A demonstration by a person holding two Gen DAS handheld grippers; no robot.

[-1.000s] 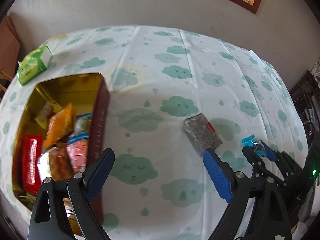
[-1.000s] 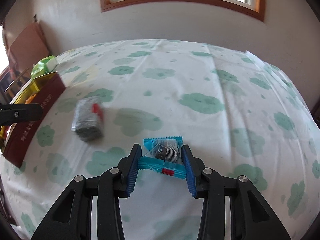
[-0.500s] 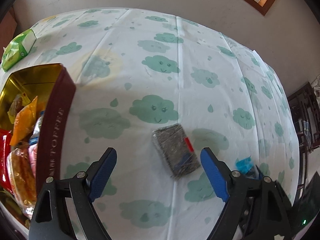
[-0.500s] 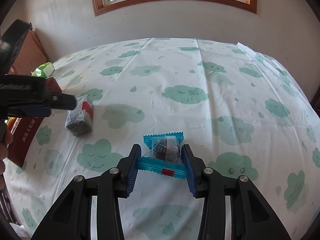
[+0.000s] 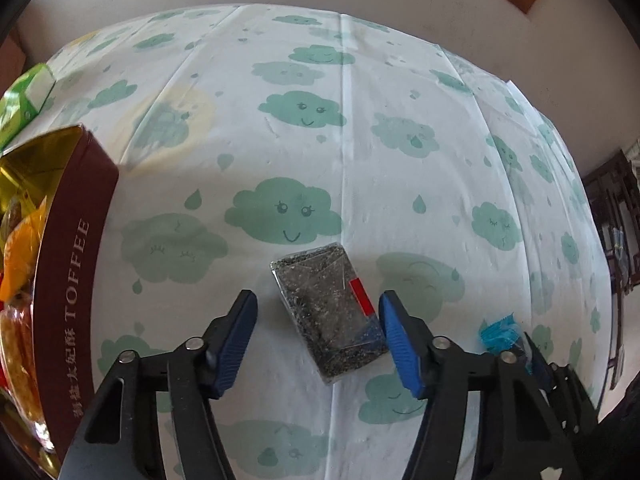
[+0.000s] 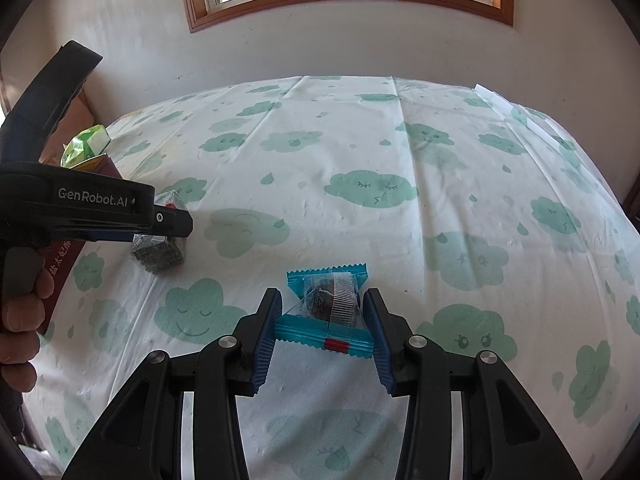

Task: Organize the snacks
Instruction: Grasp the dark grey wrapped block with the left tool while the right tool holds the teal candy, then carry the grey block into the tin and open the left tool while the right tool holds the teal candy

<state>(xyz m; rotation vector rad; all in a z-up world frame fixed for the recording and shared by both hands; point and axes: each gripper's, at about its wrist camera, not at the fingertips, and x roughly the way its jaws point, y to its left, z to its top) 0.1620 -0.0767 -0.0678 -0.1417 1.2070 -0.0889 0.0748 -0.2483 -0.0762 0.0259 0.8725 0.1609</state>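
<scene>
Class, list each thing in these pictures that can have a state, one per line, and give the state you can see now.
Left gripper: open, fingers either side of the dark packet, not touching it.
Dark packet: lying flat on the tablecloth.
Right gripper: shut on the blue packet.
Blue packet: squeezed between the fingers.
Toffee tin: lid off, holding snacks.
Green box: closed, beyond the tin.

Left gripper (image 5: 318, 340) jaws spread wide; right gripper (image 6: 325, 334) jaws narrower.
</scene>
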